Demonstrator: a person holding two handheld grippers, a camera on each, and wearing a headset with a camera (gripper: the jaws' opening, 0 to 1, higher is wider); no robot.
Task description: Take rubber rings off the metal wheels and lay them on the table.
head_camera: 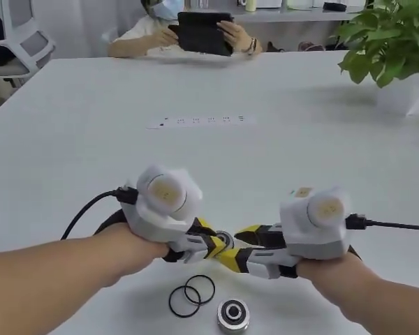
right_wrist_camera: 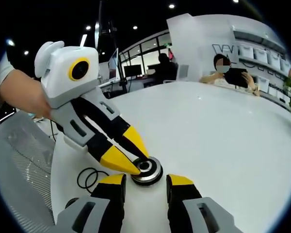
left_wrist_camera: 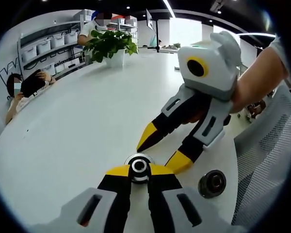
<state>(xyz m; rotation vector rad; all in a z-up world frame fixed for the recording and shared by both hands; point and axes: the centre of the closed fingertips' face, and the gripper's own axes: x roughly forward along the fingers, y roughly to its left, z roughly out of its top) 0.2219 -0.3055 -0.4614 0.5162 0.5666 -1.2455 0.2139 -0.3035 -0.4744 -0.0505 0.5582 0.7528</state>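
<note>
My left gripper is shut on a small metal wheel, holding it just above the white table. Facing it from the right, my right gripper is open, its yellow fingertips on either side of the wheel's edge without closing on it. Two black rubber rings lie overlapping on the table just in front of the grippers. Beside them lies a second metal wheel.
A person with a tablet sits at the far side of the table. A potted plant stands at the back right. A socket strip is set in the table's middle. Cables trail from both grippers.
</note>
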